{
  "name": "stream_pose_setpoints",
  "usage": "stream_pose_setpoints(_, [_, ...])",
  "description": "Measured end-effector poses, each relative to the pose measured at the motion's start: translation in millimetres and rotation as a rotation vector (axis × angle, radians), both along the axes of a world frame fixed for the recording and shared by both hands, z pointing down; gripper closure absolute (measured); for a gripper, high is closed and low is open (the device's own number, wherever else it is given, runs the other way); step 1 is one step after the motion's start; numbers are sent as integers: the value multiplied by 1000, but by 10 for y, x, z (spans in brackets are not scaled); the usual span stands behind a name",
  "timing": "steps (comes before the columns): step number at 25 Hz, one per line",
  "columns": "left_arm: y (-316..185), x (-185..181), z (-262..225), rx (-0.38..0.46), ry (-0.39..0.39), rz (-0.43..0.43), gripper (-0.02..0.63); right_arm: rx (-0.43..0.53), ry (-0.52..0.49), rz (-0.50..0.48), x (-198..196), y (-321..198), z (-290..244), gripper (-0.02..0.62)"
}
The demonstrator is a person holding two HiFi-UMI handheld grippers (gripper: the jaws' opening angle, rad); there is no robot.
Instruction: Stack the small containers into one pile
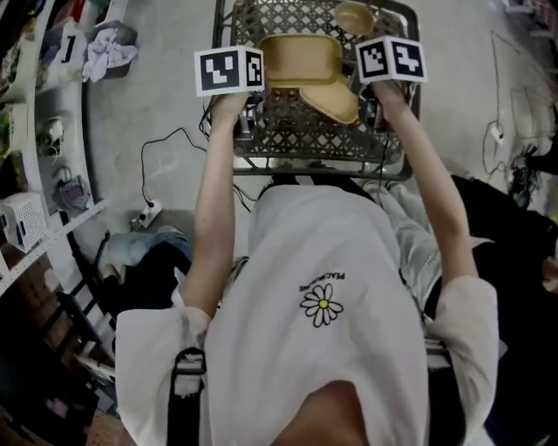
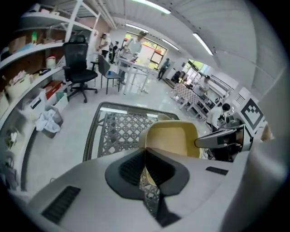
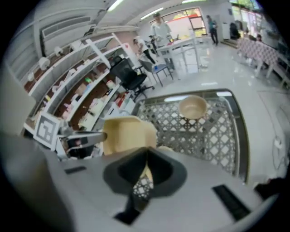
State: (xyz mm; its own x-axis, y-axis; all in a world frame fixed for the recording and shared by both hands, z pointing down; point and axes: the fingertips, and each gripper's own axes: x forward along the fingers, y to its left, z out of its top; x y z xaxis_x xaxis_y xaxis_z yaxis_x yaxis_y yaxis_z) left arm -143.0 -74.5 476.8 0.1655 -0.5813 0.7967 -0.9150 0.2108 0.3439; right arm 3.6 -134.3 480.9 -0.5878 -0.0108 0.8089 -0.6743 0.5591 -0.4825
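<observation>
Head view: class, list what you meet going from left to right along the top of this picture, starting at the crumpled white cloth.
crumpled white cloth → left gripper → tan container → right gripper. The small round bowl overlaps the container and the right gripper, so it is left out.

A lab with shelves (image 2: pixel 28 47), office chair (image 2: pixel 78 61), worktables (image 2: pixel 132 69)

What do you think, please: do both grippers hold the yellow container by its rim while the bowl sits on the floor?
Not the floor: the right gripper view shows the bowl on the mesh table. The left gripper and right gripper do hold the yellow container by its rim.
</observation>
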Motion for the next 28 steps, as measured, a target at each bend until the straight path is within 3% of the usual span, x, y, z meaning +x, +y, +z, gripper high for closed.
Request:
stream_pose_setpoints(5, [-267, 345, -67, -30, -61, 183, 577, -26, -15, 161, 422, 21, -44, 560])
stream_pose_setpoints(10, [-412, 680, -2, -60, -71, 325, 577, -46, -28, 320, 792, 148, -18, 559])
stream_pose_setpoints(17, [-387, 1035, 75, -123, -111, 491, 577, -117, -12, 458, 1125, 488, 97, 558])
stream_pose_setpoints(22, [-313, 1173, 171, -171, -125, 550, 577, -175, -5, 506, 1239, 681, 222, 558])
stream_pose_setpoints(28, [-340, 1266, 487, -212, -123, 537, 577, -203, -9, 499, 1346, 614, 523, 558])
